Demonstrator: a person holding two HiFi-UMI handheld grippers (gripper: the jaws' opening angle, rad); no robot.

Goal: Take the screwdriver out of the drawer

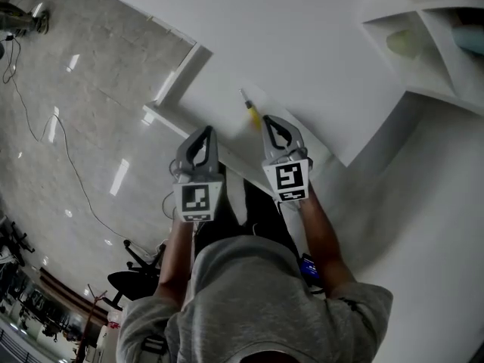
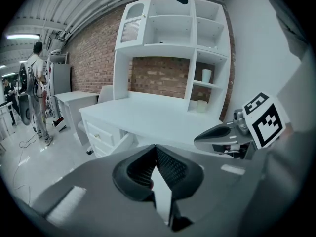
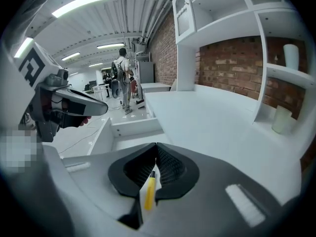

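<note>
the left gripper [image 1: 206, 131] has its fingers pressed together on nothing. the right gripper [image 1: 268, 121] is the same, fingers closed and empty. the yellow-handled screwdriver [image 1: 250, 110] lies on the white counter [image 1: 302, 51] near its edge, partly under the right gripper's tip. beside it a drawer [image 3: 129, 130] stands open. farther off are white shelves [image 3: 276, 70] and a brick wall [image 3: 227, 65].

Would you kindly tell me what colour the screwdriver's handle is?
Yellow. The screwdriver's handle shows best in the right gripper view.
</note>
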